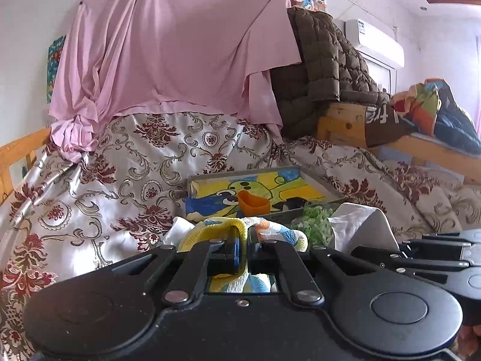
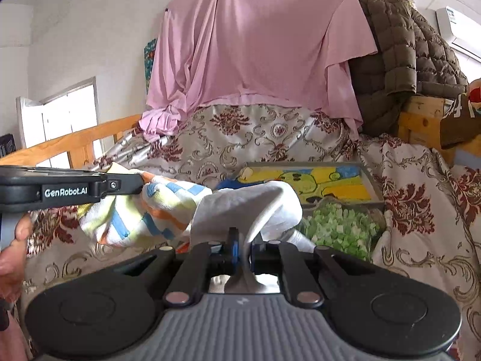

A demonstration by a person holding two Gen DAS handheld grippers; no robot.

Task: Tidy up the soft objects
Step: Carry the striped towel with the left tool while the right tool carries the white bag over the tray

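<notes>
My left gripper (image 1: 247, 242) is shut on a striped towel (image 1: 270, 231) with yellow, blue and orange bands; it also shows in the right wrist view (image 2: 144, 210), held up at the left by that gripper (image 2: 141, 183). My right gripper (image 2: 245, 249) is shut on a white cloth (image 2: 255, 207), which also shows in the left wrist view (image 1: 360, 225). Both cloths hang just above the patterned bedspread (image 1: 120, 180), side by side and touching. The right gripper's body shows in the left wrist view (image 1: 436, 249) at the right edge.
A tray with a cartoon picture (image 2: 330, 180) lies on the bed ahead, with an orange cup (image 1: 254, 203) in it. A green and white fluffy item (image 2: 339, 228) lies before the tray. A pink sheet (image 1: 180, 45), brown quilted jacket (image 1: 324, 69) and wooden rail (image 2: 75, 141) stand behind.
</notes>
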